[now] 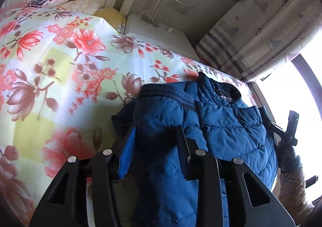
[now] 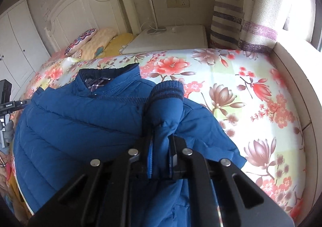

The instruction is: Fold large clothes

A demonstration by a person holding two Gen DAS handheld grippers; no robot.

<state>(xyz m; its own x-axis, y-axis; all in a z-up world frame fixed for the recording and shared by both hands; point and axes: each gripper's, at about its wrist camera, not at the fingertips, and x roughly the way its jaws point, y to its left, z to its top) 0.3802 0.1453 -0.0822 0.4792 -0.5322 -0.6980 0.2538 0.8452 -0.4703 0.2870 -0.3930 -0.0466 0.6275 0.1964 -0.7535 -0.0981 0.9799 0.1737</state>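
- Your right gripper has its fingers pressed onto a bunched sleeve of the blue jacket. The ribbed cuff stands just past the fingertips.
- Your left gripper straddles a thick fold of the jacket. Padding fills the gap between its fingers, which look closed on it, though less tightly than the right pair.
- The jacket lies on the bed, collar on the far side of your right fingers, body spreading to their left.
- Step in hand, as I judge it: folding the sleeves in across the body, one end held in each gripper.
- Next move: carry the right sleeve leftward over the chest, lay it flat, then let go. Keep the cuff from curling under.
- Puffy filling will spring back, so press the fold down before you release.
- Beyond the jacket: pillows, headboard, a nightstand, curtain.
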